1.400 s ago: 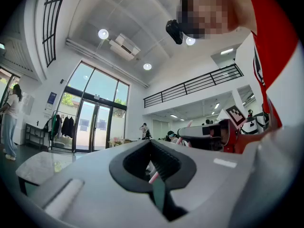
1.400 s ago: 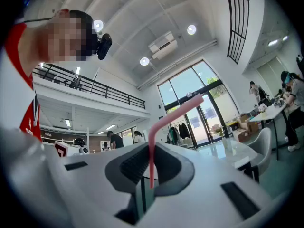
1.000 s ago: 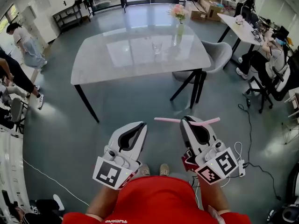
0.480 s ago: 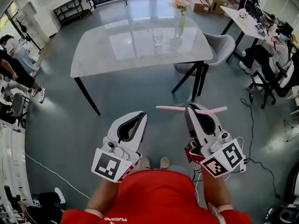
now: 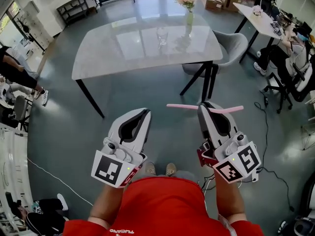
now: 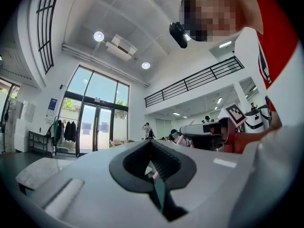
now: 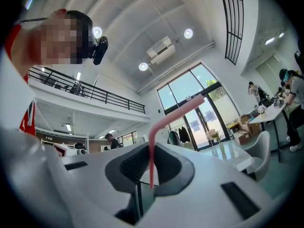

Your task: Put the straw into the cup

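Grey polished floor fills the head view, with a glossy pale table (image 5: 108, 58) on black legs ahead. A clear cup (image 5: 162, 34) stands on it near the far edge, just beside a vase of pink flowers (image 5: 189, 14). Well apart from the table, a person in a red shirt (image 5: 162, 205) holds both tools low. The left gripper (image 5: 145, 112) has its jaws together. The right gripper (image 5: 206, 105) clamps a pink straw (image 5: 182, 106), which lies crosswise at its tip, sticking out both sides.

Left gripper view: a high white hall with tall glass doors (image 6: 90, 120). The left gripper (image 6: 151, 145) is closed with nothing between its jaws.

Right gripper view: the same hall (a railed balcony runs along the left). The right gripper (image 7: 150, 147) is pressed on the straw (image 7: 178, 112), which rises upright from the jaws, then bends to the upper right.
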Demonstrator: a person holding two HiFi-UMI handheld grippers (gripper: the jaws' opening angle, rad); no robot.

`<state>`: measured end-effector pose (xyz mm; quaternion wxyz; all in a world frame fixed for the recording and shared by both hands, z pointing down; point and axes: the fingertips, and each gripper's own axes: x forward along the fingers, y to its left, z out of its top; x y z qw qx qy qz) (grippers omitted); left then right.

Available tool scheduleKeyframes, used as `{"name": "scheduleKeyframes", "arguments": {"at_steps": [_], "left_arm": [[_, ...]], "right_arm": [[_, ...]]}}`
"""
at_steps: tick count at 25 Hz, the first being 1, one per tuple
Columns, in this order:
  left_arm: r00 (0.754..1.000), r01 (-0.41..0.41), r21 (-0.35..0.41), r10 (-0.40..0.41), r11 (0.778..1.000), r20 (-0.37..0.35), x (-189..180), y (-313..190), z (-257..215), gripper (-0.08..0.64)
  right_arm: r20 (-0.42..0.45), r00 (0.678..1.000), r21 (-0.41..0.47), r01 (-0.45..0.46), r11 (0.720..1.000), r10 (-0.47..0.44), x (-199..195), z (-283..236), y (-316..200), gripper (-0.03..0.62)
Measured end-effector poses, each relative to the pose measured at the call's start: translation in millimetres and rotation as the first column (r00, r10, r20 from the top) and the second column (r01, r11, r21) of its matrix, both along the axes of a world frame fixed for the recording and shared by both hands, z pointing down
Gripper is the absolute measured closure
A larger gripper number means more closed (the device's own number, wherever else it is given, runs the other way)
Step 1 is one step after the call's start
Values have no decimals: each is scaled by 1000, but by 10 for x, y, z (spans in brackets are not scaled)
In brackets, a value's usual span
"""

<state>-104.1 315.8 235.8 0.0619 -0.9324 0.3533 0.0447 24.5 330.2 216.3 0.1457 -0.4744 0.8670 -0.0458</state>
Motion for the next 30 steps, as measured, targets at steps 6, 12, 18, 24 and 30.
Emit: {"name": "scheduleKeyframes", "arguments": {"at_steps": [6, 12, 18, 24, 30], "left_arm": [[999, 37, -5, -37, 999, 11, 558, -165, 33, 554], [998, 54, -11, -54, 998, 17, 523, -176, 43, 554], [997, 72, -3, -72, 997, 13, 498, -187, 46, 554], [998, 62, -4, -62, 998, 1, 513, -511, 105, 554], [999, 33, -5, -33, 999, -6, 543, -1114, 140, 554]], "right_arm": [[1, 1000, 2, 23, 1000, -23, 616, 42, -174, 569], [0, 999, 2, 33, 999, -33, 609, 22, -201, 570], [-4, 999, 6, 45, 999, -45, 596, 15, -218, 569], [-15, 999, 8, 31, 999, -31, 602, 27, -501, 569], [-24, 1000, 8, 6, 1000, -6, 608, 19, -1053, 569]]}}
